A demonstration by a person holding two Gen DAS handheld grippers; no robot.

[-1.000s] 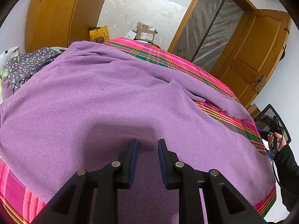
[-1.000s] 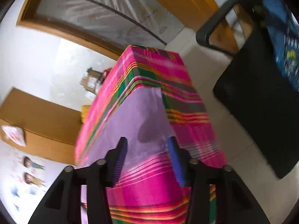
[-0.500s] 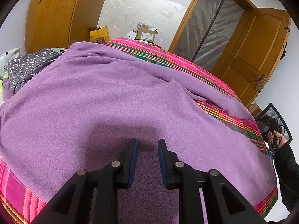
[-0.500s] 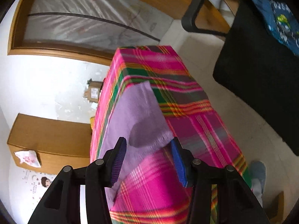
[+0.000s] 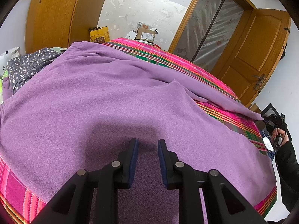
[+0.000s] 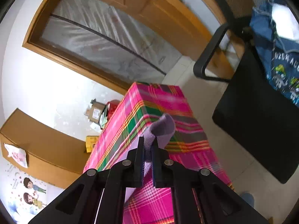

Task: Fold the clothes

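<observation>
A purple fleece garment [image 5: 104, 108] lies spread over a table covered with a pink plaid cloth [image 5: 188, 69], filling most of the left wrist view from 9 o'clock to 4 o'clock. One sleeve [image 5: 220, 97] runs out toward 3 o'clock along the cloth. The left gripper [image 5: 147, 145] hangs over the near part of the garment at 6 o'clock, its fingers a narrow gap apart with nothing between them. At 3 o'clock the right gripper [image 5: 271, 119] meets the sleeve end, held by a hand [image 5: 279, 136] in a dark sleeve. In the right wrist view the right gripper [image 6: 147, 145] has its blue pads [image 6: 143, 158] pressed onto the purple sleeve end [image 6: 162, 128], which curls up beyond the fingertips toward 12 o'clock. A grey dotted garment [image 5: 28, 67] sits at 9 o'clock beside the fleece. A black chair [image 6: 250, 100] stands at 3 o'clock in the right wrist view
</observation>
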